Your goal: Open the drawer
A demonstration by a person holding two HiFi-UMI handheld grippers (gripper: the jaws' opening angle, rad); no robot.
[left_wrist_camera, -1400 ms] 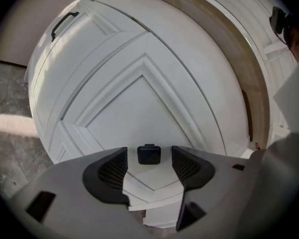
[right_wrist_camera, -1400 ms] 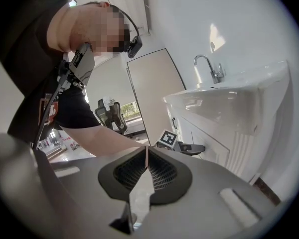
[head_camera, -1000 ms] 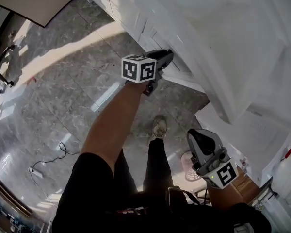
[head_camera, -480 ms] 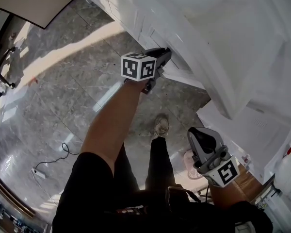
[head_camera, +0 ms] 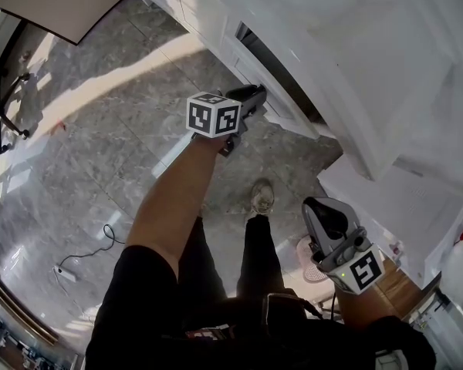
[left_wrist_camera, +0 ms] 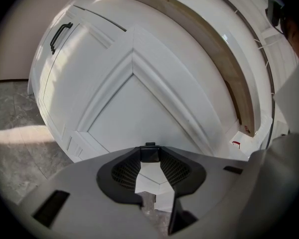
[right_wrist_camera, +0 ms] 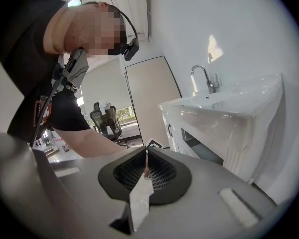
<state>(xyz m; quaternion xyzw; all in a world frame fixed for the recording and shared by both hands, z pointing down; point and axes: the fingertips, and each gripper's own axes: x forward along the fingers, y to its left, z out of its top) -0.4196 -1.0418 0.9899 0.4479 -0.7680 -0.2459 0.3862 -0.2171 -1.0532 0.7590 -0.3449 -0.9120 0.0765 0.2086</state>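
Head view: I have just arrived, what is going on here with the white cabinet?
A person holding a tool in each hand is opening a drawer of the white sink cabinet. The left tool is closed on the small dark handle, and the drawer is partly out: a dark gap shows behind its front. The right tool, jaws together and empty, hangs low at the person's side, away from the cabinet.
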